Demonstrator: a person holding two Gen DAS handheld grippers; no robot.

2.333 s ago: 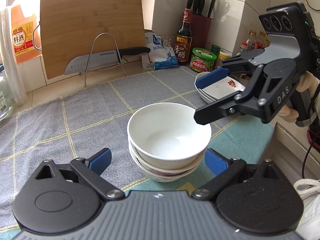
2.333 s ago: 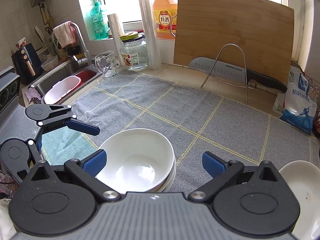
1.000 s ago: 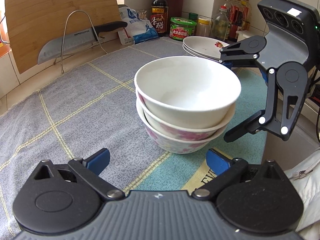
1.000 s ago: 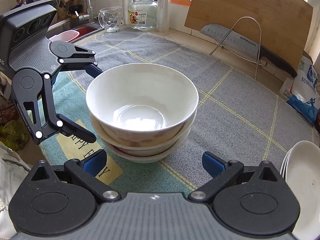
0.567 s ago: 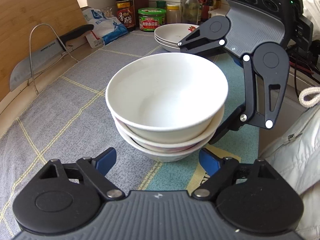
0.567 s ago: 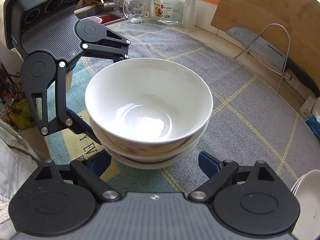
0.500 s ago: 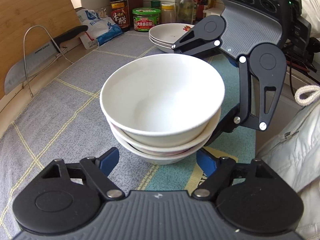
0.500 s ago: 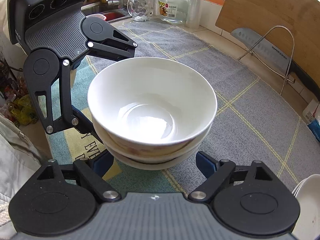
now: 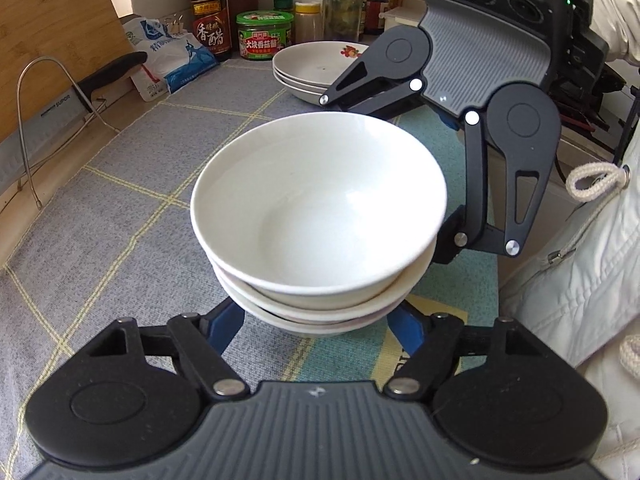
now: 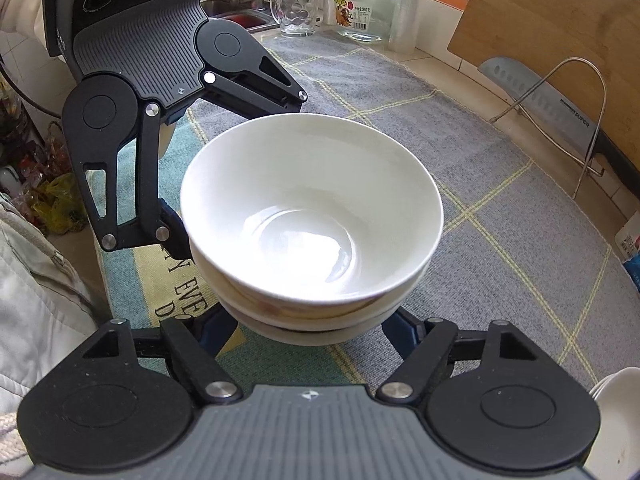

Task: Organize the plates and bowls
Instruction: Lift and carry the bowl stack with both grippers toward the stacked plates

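Because the stack of three nested white ceramic bowls (image 9: 318,216) is too broad for one tool, both come at it from opposite sides, low on the bottom bowl where the wall narrows. Seen from the left wrist, the black two-finger left tool (image 9: 316,326) straddles the stack at six o'clock, its blue-padded jaws closing with the bottom bowl between them; whether the pads already press I cannot tell, as the bowl hides them. At two o'clock the black right tool (image 9: 404,184) reaches round the far side, its jaws also closing about the stack, one finger over the rim, the other under it. That paired hold looks meant to carry all three bowls as one.

The stack sits near the front edge of the tabletop, on a grey towel with yellow grid lines (image 9: 120,184) beside a teal printed mat (image 9: 352,360). At twelve o'clock, well apart, waits a pile of shallow white plates with a red motif (image 9: 316,60), likely the bowls' neighbours-to-be. Behind stand a dark vinegar bottle (image 9: 211,16) and a green-lidded jar (image 9: 263,36); at ten o'clock, a cleaver on a wire rack (image 9: 60,100) against a bamboo board (image 9: 60,12).
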